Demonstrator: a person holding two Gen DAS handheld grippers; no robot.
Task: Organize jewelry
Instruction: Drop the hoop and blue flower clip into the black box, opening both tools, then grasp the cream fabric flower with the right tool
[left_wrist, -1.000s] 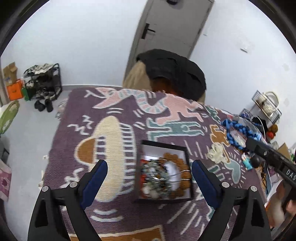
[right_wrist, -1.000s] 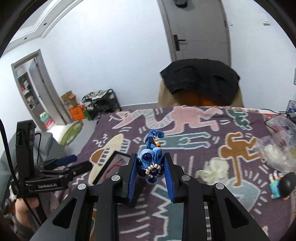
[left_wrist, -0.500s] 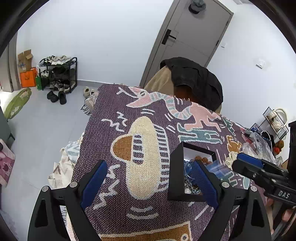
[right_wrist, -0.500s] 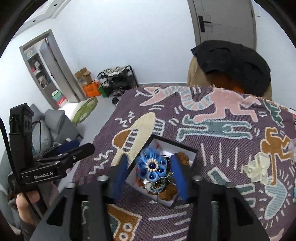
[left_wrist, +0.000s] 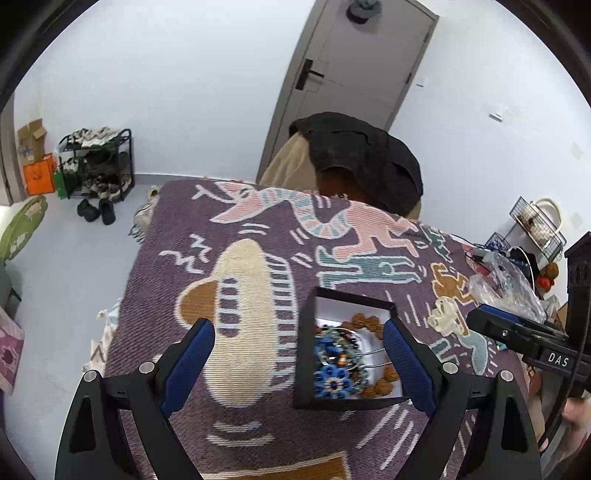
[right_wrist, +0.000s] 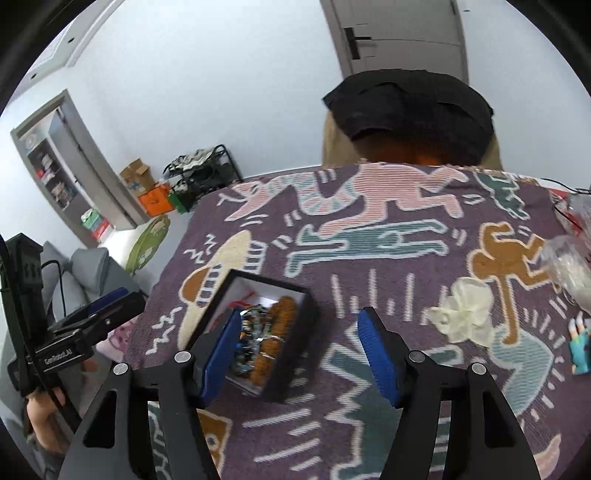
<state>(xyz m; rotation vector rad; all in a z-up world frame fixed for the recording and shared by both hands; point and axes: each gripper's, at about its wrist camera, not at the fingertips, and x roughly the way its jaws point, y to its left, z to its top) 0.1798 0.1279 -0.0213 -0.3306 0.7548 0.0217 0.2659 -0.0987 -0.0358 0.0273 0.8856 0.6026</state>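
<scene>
A black jewelry box (left_wrist: 307, 354) with a white inside sits on the patterned purple blanket (left_wrist: 236, 229). It holds brown bead strands (left_wrist: 369, 319), mixed beads, and a blue flower-shaped beaded piece (left_wrist: 332, 380) at its near edge. My left gripper (left_wrist: 295, 354) is open and empty, its jaws spread wide over the box. My right gripper (right_wrist: 295, 354) is open and empty, above the box's right side (right_wrist: 291, 354). A cream fabric flower (right_wrist: 467, 312) lies on the blanket to the right.
A chair with a black garment (left_wrist: 365, 155) stands behind the table. A clear plastic bag (left_wrist: 506, 273) and a small blue figure (right_wrist: 580, 347) lie at the right edge. A shoe rack (left_wrist: 96, 170) stands by the far wall.
My right gripper carried the blue flower piece over the box, opened, and dropped it in. The piece now lies in the box. My left gripper swung away and back over the box.
</scene>
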